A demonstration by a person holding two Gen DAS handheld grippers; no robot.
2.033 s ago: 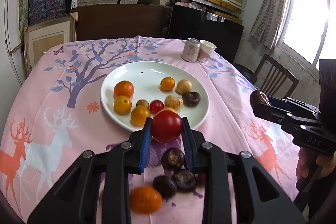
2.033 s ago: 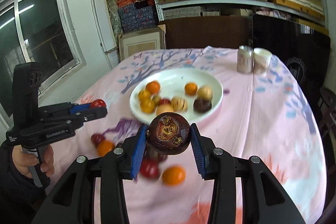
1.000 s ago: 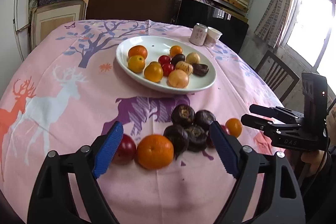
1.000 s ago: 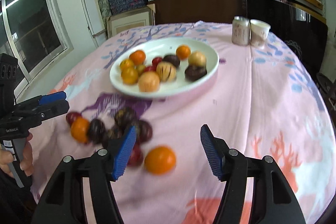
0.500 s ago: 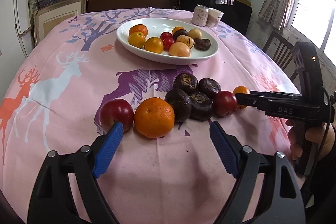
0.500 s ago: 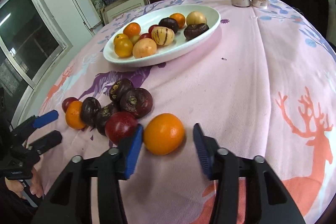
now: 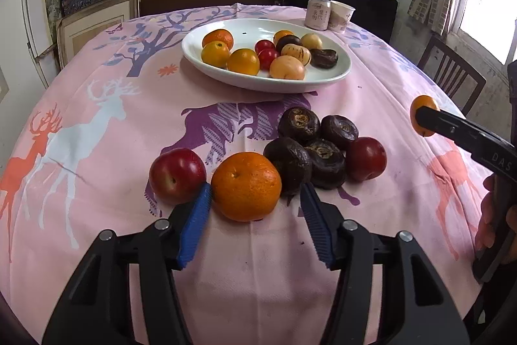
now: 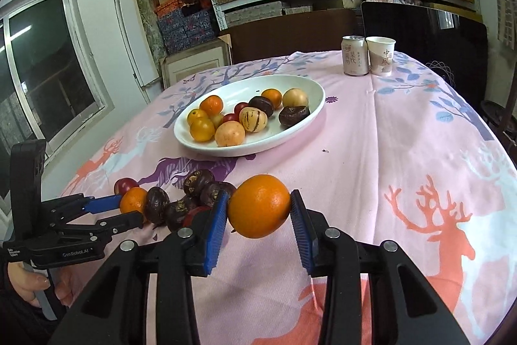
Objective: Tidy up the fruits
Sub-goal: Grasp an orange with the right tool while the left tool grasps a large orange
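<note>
A white plate [image 7: 336, 74] [image 8: 310, 113] holds several small fruits. On the pink cloth in front of it lie an orange [image 7: 246, 186], a red plum [image 7: 177, 175], another red plum [image 7: 365, 158] and several dark fruits [image 7: 299, 125]. My left gripper [image 7: 255, 209] is open, its blue pads on either side of the orange on the cloth. My right gripper [image 8: 258, 209] is shut on a second orange [image 8: 259, 206] and holds it above the cloth; it also shows in the left wrist view [image 7: 423, 115].
A drink can [image 8: 354, 55] and a paper cup [image 8: 382, 55] stand at the table's far edge. A wooden chair [image 7: 452, 76] stands to the right. Shelves with boxes line the back wall.
Both grippers let go of their earlier fruits and came down to the fruits on the cloth. My right gripper closed on an orange and lifted it. My left gripper narrowed around the other orange.
</note>
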